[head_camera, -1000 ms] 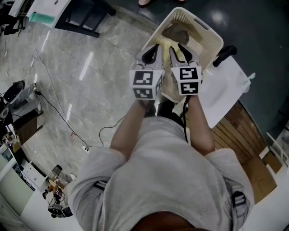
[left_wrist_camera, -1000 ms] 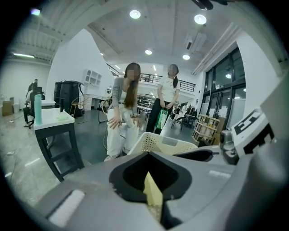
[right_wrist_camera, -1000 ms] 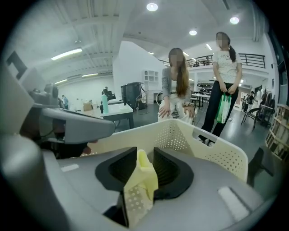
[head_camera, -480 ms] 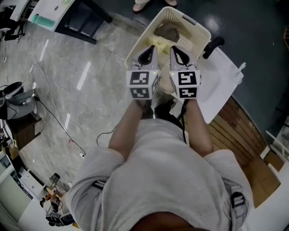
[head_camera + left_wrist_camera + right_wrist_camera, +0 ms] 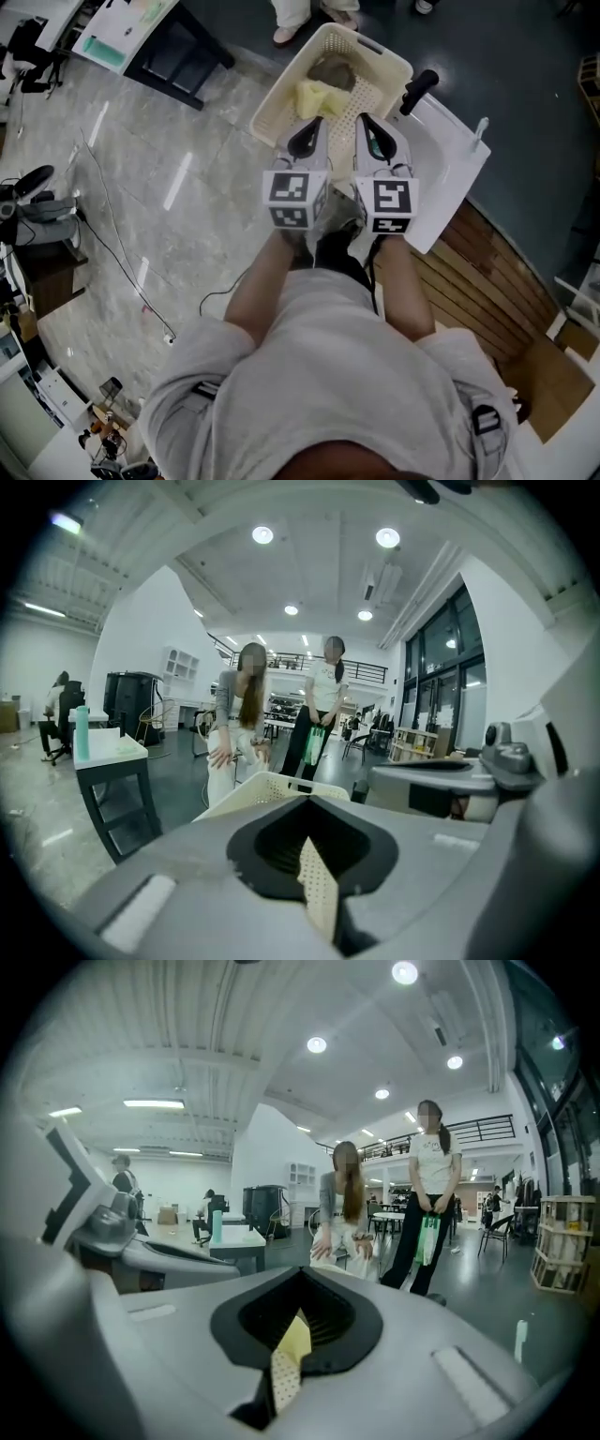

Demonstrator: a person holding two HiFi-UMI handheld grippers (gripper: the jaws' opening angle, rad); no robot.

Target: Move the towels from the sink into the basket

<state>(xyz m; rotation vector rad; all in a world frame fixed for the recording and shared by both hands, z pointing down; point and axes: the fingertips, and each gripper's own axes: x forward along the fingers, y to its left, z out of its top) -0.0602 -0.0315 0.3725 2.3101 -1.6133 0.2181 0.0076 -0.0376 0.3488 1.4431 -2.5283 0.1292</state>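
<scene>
The cream basket [image 5: 272, 98] stands on the floor ahead of me. A yellow towel [image 5: 314, 94] and a brown towel [image 5: 330, 68] lie inside it. My left gripper [image 5: 307, 129] and right gripper [image 5: 371, 127] hover side by side just above the basket's near rim, beside the white sink [image 5: 450, 178]. Both are shut and hold nothing. In the left gripper view only a sliver of the perforated basket wall [image 5: 319, 892] shows through the shut left gripper [image 5: 314, 855]. The right gripper [image 5: 295, 1335] shows a sliver of yellow towel [image 5: 295, 1340] the same way.
A black faucet handle [image 5: 417, 89] sticks up at the sink's far edge. Wooden slats [image 5: 497, 281] lie to the right. A dark table [image 5: 178, 56] stands at the upper left, and a cable [image 5: 122, 234] trails over the floor. Two people [image 5: 239, 724] stand just beyond the basket.
The yellow towel that hung between the two grippers now lies in the basket. Both grippers have lifted and drawn back towards me from the basket.
</scene>
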